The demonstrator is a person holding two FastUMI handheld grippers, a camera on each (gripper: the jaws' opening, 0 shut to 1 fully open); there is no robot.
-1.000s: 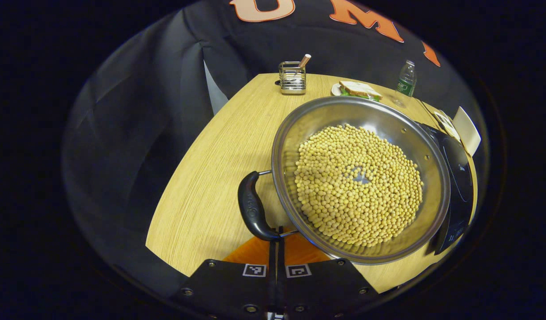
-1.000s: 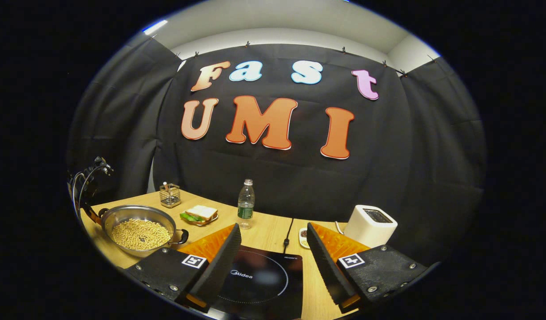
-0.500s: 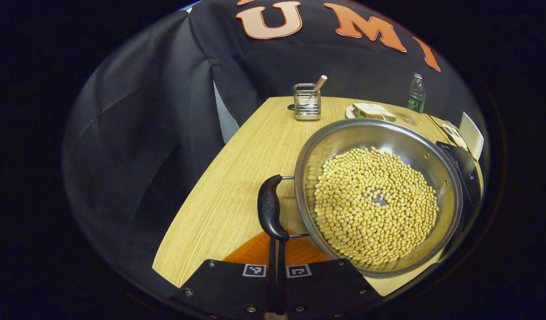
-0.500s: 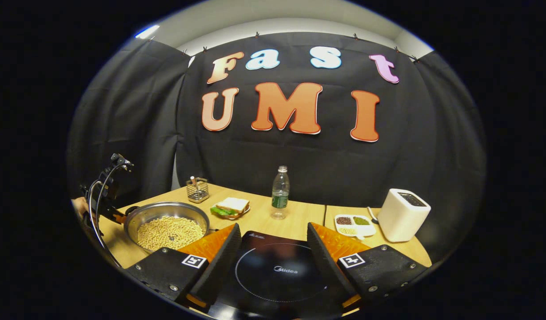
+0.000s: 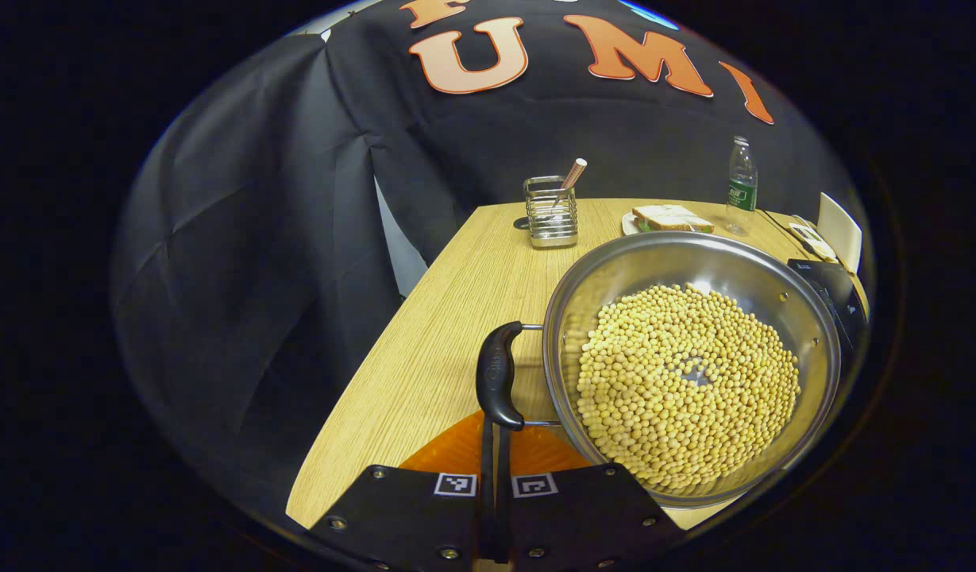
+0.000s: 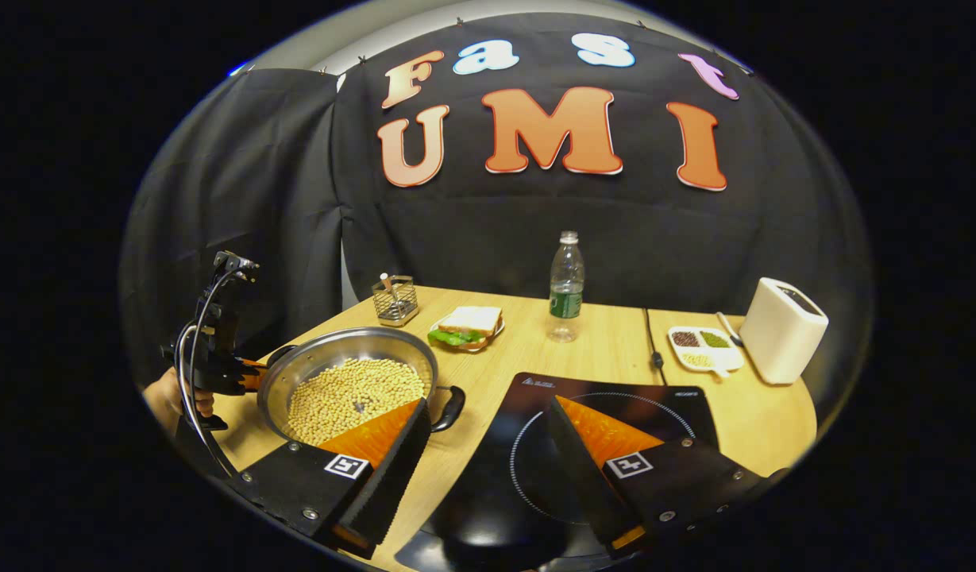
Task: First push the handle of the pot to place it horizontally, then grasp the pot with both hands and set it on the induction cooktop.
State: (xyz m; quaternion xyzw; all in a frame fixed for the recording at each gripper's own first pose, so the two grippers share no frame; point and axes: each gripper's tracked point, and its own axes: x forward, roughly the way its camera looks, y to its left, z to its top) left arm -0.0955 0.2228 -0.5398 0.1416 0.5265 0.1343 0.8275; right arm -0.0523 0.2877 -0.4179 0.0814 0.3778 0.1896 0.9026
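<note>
The round stainless-steel pot (image 5: 694, 365), filled with pale yellow dried beans (image 5: 686, 381), is sitting on the light wooden table (image 5: 448, 318), just to the left of the flat black induction cooktop (image 6: 615, 397) and not yet on it. In the left gripper view, the left gripper (image 5: 494, 445) is lying low at the pot's near side, its two fingers pressed together with no visible gap. Their tips are meeting the lower end of the pot's black curved side handle (image 5: 497, 383), but whether they are pinching the handle's wire bracket or only touching it cannot be told.

In the right gripper view, the right gripper (image 6: 484, 417) is hovering above the table with its fingers spread wide apart and holding nothing. Its left finger is overlapping the pot's near rim beside the second black side handle (image 6: 449, 405), while its right finger is hanging over the cooktop's ring marking. Farther off on the left, a hand (image 6: 174, 393) is holding the other gripper against the pot's far handle.

Behind the pot are standing a small wire mesh holder (image 5: 549, 213), a sandwich on a plate (image 6: 468, 326), a clear plastic water bottle (image 6: 565, 287), a white divided dish of seeds (image 6: 704, 345) and a cream-white toaster (image 6: 783, 330).
</note>
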